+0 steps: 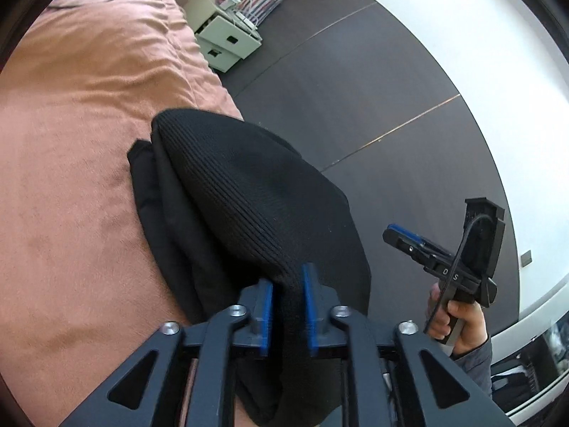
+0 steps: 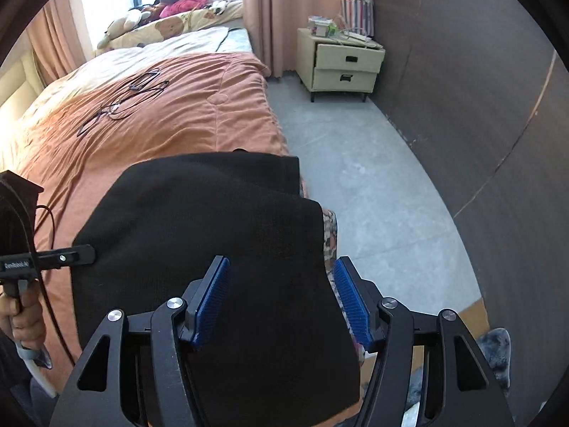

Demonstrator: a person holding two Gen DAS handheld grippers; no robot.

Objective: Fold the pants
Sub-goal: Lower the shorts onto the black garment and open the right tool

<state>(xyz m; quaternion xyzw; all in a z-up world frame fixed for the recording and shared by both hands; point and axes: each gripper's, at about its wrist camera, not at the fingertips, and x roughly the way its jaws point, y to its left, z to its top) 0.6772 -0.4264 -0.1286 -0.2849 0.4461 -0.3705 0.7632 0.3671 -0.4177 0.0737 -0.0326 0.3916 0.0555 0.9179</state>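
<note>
Two claws share one garment, and the risk sits in how unevenly they share it. On the left, the left claw (image 1: 287, 307) has its blue pads closed on a thick ribbed band of the black pants (image 1: 249, 192), which lie bunched in layers at the edge of the bed (image 1: 81, 114), over its orange cover. That pinch takes only the band; if the person lifts or drags from here, the lower layers could slide apart and the fold would come undone, or the bundle could slip off the bed's edge toward the grey floor (image 2: 373, 185). To the right, the right claw (image 2: 281, 299) stands wide apart, its pads straddling the cloth without gripping, so it gives no support should the left pull skew the stack.
</note>
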